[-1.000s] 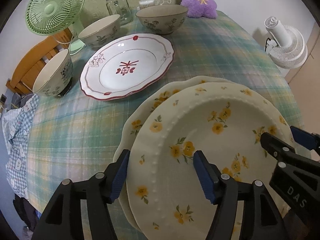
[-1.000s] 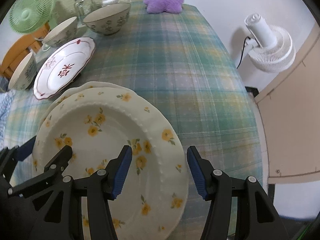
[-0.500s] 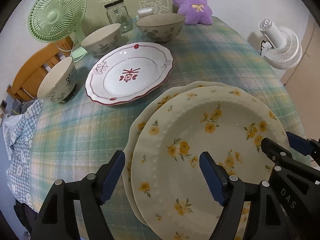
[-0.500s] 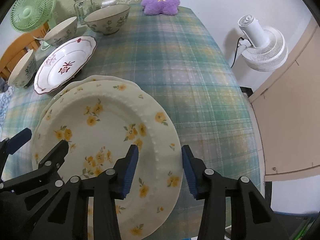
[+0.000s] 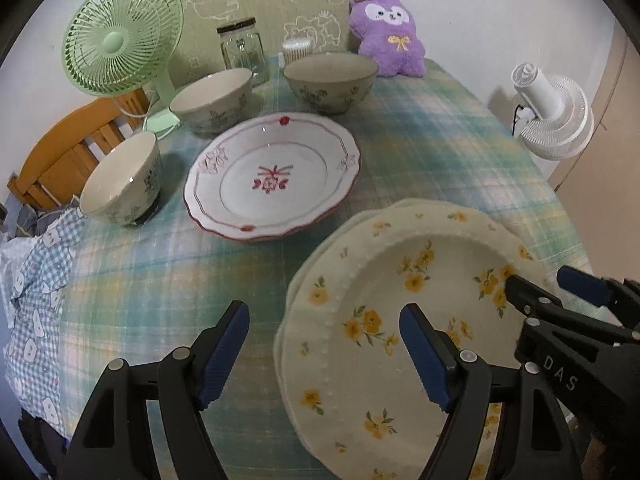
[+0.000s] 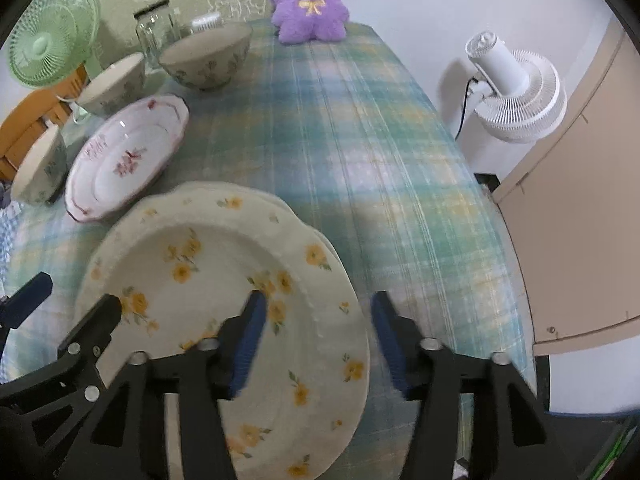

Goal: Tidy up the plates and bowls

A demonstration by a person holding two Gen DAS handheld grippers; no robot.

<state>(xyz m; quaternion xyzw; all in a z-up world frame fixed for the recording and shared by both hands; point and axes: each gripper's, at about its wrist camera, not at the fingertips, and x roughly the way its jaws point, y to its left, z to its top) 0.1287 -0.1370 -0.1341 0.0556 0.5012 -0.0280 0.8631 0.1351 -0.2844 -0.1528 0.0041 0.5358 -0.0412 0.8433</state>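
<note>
Since a second ago, left tool (image 5: pixel 324 354) wider and off the yellow-flowered plates (image 5: pixel 404 320); right tool (image 6: pixel 316 344) opening astride their rim. Two flowered plates stacked near counter (image 6: pixel 360 128) edge, one red plate (image 5: pixel 272 174), three bowls (image 5: pixel 330 82). Right view alone: floor beside white fan (image 6: pixel 516 92).

Left gripper (image 5: pixel 324 354): I had it angled steeply down, jaws opening wide, pads clear of anything.
Right gripper (image 6: pixel 318 344): I pointed it steeply down too, jaws opening, pads gripping nothing.
</note>
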